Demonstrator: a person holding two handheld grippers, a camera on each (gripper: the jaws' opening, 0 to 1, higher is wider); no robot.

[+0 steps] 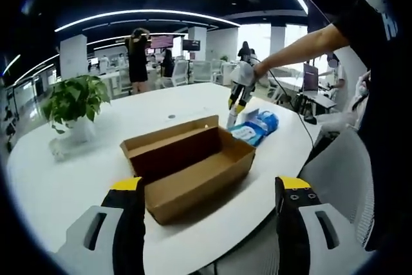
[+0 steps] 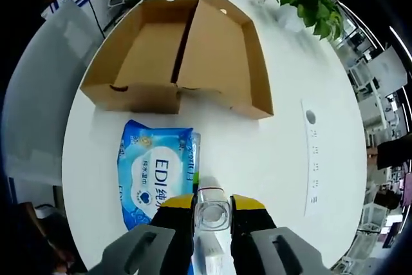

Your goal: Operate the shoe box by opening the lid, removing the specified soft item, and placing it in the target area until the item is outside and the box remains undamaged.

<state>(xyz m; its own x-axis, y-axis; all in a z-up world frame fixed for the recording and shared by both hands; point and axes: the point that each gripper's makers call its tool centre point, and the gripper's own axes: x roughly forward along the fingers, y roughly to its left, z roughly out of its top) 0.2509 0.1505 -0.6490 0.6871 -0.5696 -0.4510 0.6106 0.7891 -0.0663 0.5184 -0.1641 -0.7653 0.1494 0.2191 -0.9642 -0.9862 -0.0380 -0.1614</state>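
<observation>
- Shoe box (image 1: 188, 167): it lies open near the bench's (image 1: 58, 185) near edge, its lid (image 2: 222, 53) folded right back flat beside the tray. The tray looks empty, which suggests the removal step is done. No tear or crush is visible in the cardboard.
- Wipes pack (image 2: 156, 170): this blue soft pack, the task's item, lies flat on the bench just beside the box's short end, apart from the cardboard. It is outside the box, presumably in the target area.
- Right claw (image 2: 212, 214): its jaws stand close together on a small clear bottle (image 2: 212, 205), which sits between them right at the pack's edge. Whether the bottle came from the box cannot be told. In the left gripper view this right claw (image 1: 235, 100) hangs over the pack (image 1: 255, 125) at the bench's far edge, held by a person's outstretched arm (image 1: 302, 43).
- Left claw (image 1: 209, 220): its jaws stand wide apart and hold nothing. It hangs back off the near edge, likely kept clear so the box is not knocked.
- Potted plant (image 1: 74, 104): it stands well apart from the box, toward the bench's far side.
</observation>
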